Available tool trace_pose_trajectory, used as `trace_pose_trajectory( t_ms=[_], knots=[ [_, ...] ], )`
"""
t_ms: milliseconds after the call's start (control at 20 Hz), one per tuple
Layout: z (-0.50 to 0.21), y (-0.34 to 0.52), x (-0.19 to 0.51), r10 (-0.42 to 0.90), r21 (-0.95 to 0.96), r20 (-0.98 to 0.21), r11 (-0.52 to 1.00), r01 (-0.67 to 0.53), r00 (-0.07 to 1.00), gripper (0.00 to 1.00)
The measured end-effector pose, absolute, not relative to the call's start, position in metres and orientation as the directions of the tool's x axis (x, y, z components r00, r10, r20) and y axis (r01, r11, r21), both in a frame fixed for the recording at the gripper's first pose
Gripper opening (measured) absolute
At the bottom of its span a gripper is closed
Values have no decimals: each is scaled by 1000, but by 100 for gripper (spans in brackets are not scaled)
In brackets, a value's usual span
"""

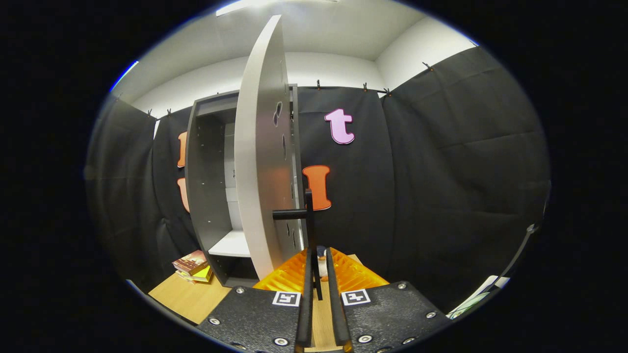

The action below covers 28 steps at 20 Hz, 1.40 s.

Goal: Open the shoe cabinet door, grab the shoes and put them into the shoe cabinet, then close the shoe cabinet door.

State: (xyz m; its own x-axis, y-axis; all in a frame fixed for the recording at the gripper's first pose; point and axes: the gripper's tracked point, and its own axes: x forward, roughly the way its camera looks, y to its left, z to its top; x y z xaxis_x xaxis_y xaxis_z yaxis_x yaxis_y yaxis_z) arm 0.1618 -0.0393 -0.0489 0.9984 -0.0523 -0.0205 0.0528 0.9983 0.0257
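Note:
The tall grey shoe cabinet [208, 186] stands against the booth wall, and its pale door [257, 162] is swung wide, edge-on to me. A black bar handle [309, 215] juts from the door's edge and runs down between my fingers. My gripper [319, 254] is shut on this handle, with both fingers close against the bar. Inside the cabinet a white shelf [230, 244] shows low down. A small pale object [322, 264] peeks out just beyond the fingertips; I cannot tell what it is.
A stack of books [193, 267] lies on the wooden floor [189, 296] beside the cabinet's foot. Black cloth walls close in to the right and behind. A white sheet [478, 294] lies low at the right.

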Motion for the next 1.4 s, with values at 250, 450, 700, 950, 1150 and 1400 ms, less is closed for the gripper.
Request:
trace_pose_trajectory(
  t_ms=[250, 450, 700, 950, 1150, 1400],
  knots=[
    [-43, -51, 159, -88, 21, 1, 996, 88, 996, 17],
    [-41, -53, 156, -105, 39, 15, 994, 105, 994, 17],
    [-38, -59, 147, -117, 23, 17, 993, 117, 993, 17],
    [-31, -58, 141, -123, 14, 33, 992, 123, 992, 17],
    [-28, -55, 136, -127, 8, 35, 992, 127, 991, 17],
    [-21, -34, 122, -124, -2, 49, 992, 125, 991, 17]
  ],
)
